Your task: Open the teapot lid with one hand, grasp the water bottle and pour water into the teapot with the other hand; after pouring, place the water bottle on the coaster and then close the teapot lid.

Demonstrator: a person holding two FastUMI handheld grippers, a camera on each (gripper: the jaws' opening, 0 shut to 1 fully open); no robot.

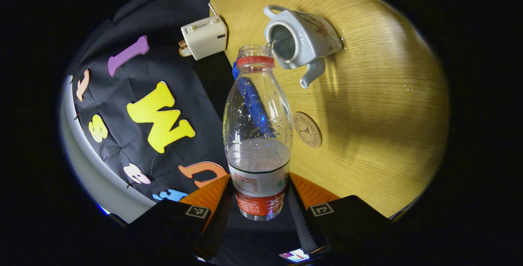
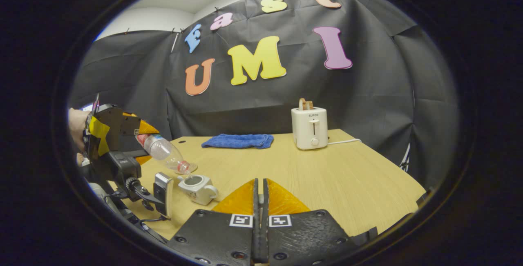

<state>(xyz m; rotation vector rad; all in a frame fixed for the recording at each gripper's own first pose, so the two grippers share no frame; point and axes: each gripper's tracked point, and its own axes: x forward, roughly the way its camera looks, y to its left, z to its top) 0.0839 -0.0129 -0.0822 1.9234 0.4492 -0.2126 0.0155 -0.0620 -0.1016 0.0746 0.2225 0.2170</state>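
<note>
My left gripper (image 1: 258, 194) is shut on the clear water bottle (image 1: 258, 135), holding it by the labelled lower part. The bottle is uncapped and tilted, its mouth right at the open top of the white teapot (image 1: 300, 39), with some water still inside. The teapot stands lidless on the wooden table (image 1: 376, 115), and the round coaster (image 1: 307, 129) lies near it. The right gripper view shows the left gripper (image 2: 118, 143) tipping the bottle (image 2: 163, 151) over the teapot (image 2: 198, 188). My right gripper (image 2: 260, 182) is shut, with nothing visible between its fingers, off to the side of the teapot.
A white toaster (image 2: 309, 128) stands at the back of the table with its cord trailing to the edge. A folded blue towel (image 2: 238, 140) lies near the back wall. Water drops (image 1: 367, 53) dot the wood beside the teapot.
</note>
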